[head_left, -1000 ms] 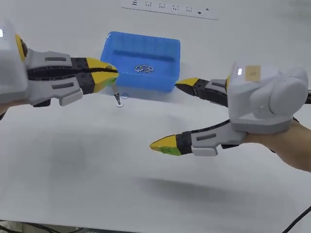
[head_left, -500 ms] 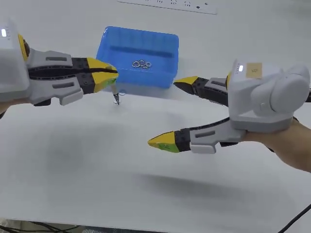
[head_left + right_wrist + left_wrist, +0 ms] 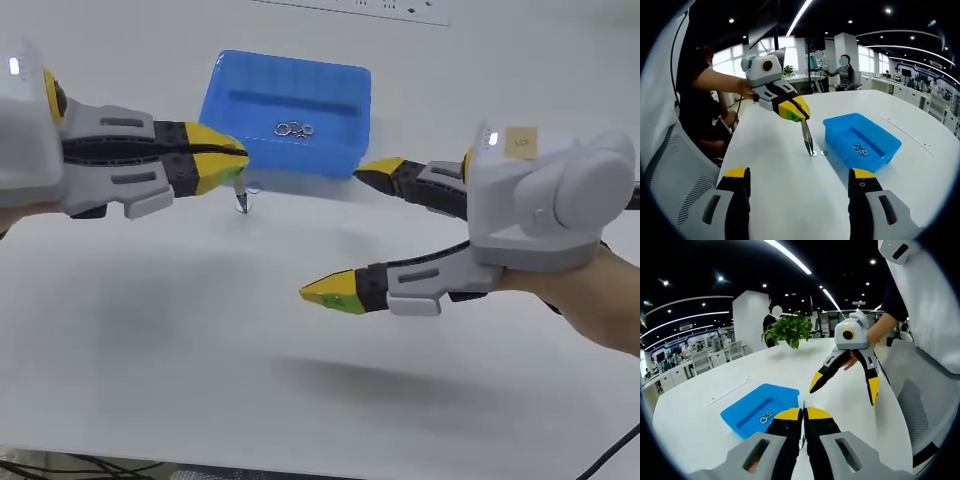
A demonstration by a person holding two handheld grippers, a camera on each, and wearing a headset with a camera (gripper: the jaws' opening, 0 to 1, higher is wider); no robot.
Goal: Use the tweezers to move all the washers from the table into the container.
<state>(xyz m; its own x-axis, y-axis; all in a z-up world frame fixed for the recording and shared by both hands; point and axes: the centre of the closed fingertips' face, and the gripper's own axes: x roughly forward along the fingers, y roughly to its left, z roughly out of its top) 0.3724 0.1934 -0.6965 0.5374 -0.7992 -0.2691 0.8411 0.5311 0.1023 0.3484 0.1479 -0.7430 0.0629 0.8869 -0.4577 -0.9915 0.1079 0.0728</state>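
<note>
My left gripper (image 3: 240,160) is shut on thin metal tweezers (image 3: 240,196) that point down at the table. In the right gripper view the tweezers' (image 3: 807,136) tip rests at one small washer (image 3: 813,154), with a second washer (image 3: 824,153) just beside it. Whether the tip grips it I cannot tell. The blue container (image 3: 330,95) stands just behind, with several washers (image 3: 293,128) inside. My right gripper (image 3: 345,231) hovers open and holds nothing, to the right of the tweezers. The left gripper view shows my shut jaws (image 3: 803,412), the container (image 3: 747,412) and the right gripper (image 3: 845,375).
A white power strip (image 3: 400,8) lies along the table's far edge behind the container. The white table (image 3: 200,330) spreads bare in front of both grippers. People and office chairs are in the room beyond the table.
The head view has shifted a little. The tweezers' tip stays at the same spot by the washers, and the right gripper has drifted slightly left, still open.
</note>
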